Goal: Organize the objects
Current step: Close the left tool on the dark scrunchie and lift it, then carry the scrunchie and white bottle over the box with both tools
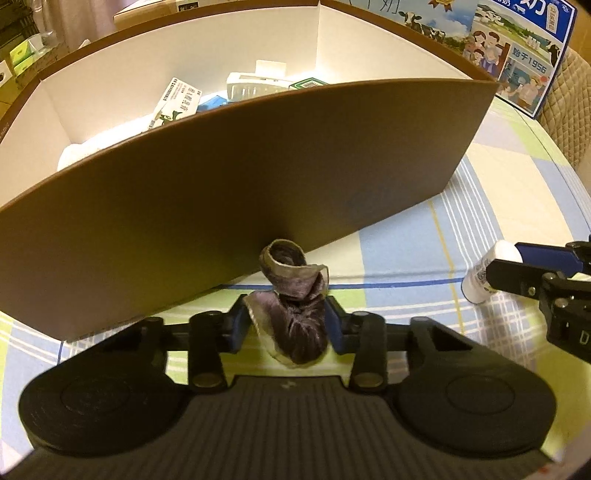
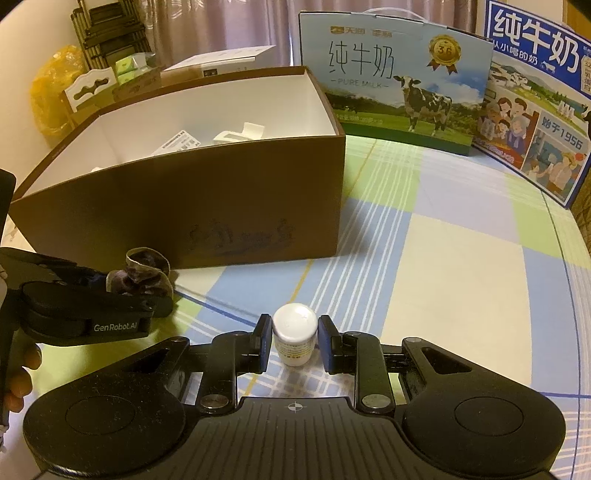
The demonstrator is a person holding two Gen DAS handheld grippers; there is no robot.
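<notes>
- Tablecloth in a check of pale blue, green and cream covered the table; curtains hung behind.
- Left gripper was clenched on a purple velvet scrunchie, right beside the front wall of the open brown cardboard box, which held small medicine cartons.
- Right gripper bracketed an upright white pill bottle on the cloth; whether the pads touched it I cannot tell.
- Milk carton read "PURE MILK"; a blue carton showed "1956"; the left gripper's body read "GenRobot.AI".
</notes>
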